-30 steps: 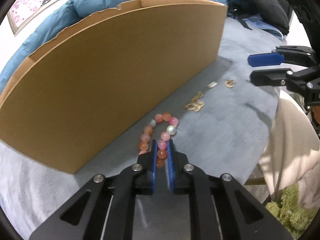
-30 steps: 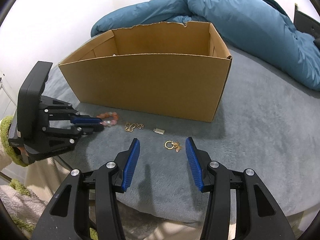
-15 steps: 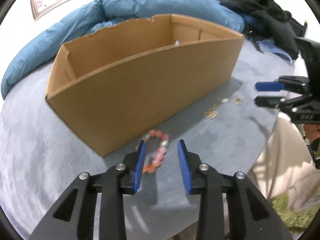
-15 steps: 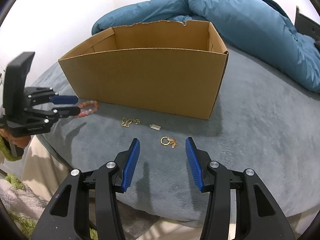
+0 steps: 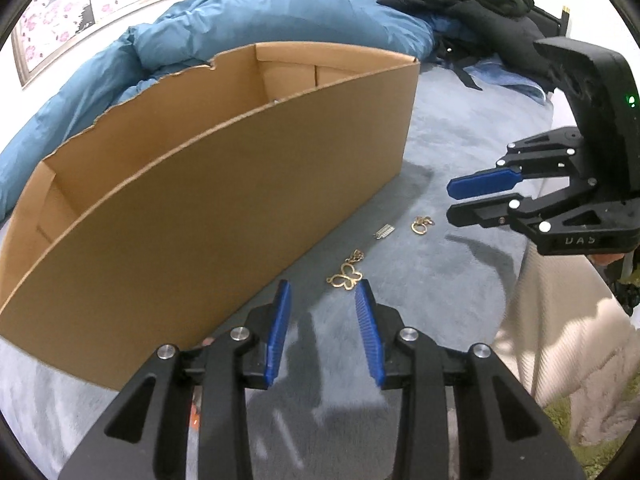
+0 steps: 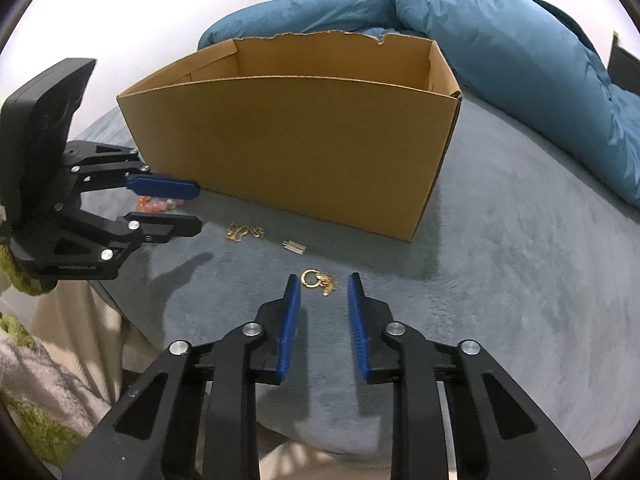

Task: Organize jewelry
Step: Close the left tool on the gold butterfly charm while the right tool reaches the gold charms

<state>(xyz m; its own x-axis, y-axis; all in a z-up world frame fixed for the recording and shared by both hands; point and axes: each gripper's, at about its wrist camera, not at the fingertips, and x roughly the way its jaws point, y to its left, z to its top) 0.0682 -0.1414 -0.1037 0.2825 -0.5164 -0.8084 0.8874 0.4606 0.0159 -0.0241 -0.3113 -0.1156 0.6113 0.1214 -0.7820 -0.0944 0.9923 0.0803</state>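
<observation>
Inside, cardboard box [image 6: 304,136] shows bare walls; jewelry lies outside.

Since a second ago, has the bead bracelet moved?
Yes. The bead bracelet now lies free beside the cardboard box, farther left from the butterfly charm.

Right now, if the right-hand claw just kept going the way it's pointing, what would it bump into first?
Most likely the gold ring charm, which lies on the grey blanket just beyond the tips of the right gripper, whose jaws are closing with nothing between them. Depth is hard to judge.
</observation>
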